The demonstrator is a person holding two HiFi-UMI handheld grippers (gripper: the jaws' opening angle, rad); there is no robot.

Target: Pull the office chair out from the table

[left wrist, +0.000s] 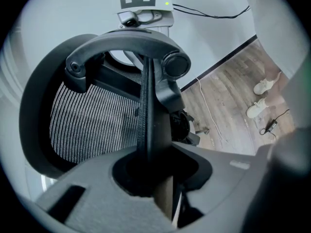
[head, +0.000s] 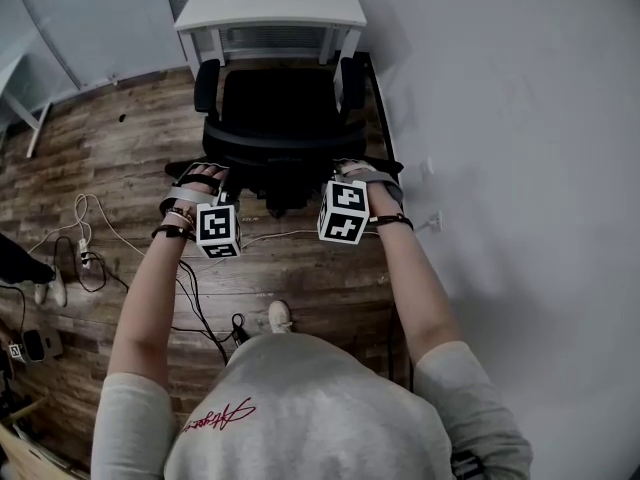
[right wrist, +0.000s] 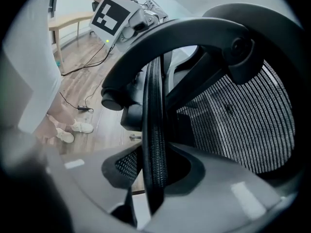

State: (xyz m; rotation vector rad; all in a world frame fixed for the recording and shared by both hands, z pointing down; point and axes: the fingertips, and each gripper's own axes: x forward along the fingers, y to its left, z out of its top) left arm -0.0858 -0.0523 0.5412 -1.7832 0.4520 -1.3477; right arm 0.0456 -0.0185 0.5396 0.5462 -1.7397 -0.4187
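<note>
Black mesh and plastic: the office chair (head: pixel 275 118) stands on the wood floor (head: pixel 110 158) just in front of the white worktop (head: pixel 270 8), seat facing it and backrest turned to us. Its top rim (head: pixel 280 151) runs side to side across our view, so we take it near both ends. The left hand-held gripper (left wrist: pixel 146 176) and the right hand-held gripper (right wrist: pixel 154 176) each have jaws partly closed, pinching that rim edge-on. We judge this paired hold keeps the pull straight, away from the worktop.
</note>
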